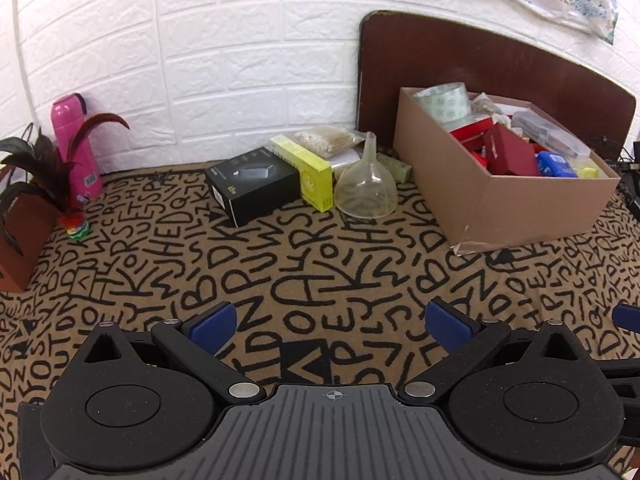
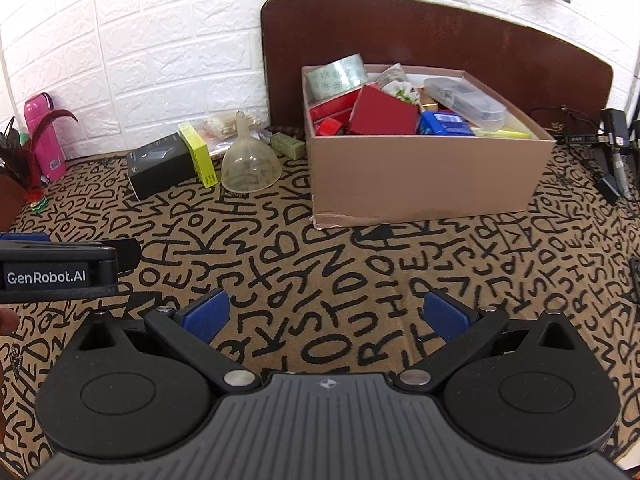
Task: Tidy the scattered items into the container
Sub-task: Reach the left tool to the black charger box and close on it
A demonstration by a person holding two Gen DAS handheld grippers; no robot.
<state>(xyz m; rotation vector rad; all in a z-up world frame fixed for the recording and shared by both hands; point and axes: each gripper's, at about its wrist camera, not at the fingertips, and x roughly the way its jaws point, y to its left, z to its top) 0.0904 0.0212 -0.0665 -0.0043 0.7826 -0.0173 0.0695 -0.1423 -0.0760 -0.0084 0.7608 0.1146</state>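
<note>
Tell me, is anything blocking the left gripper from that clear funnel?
Nothing visible does. Only bare patterned cloth lies between the open left gripper and the funnel. A yellow box stands close on the funnel's left, the cardboard box on its right.

Bare cloth (image 2: 320,280) ahead, passable; cardboard box (image 2: 420,176) blocks right; funnel (image 2: 251,164), black box (image 2: 160,168) crowd wall.

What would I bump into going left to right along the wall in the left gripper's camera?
Pink bottle → black box → yellow box → clear funnel → cardboard box full of things.
</note>
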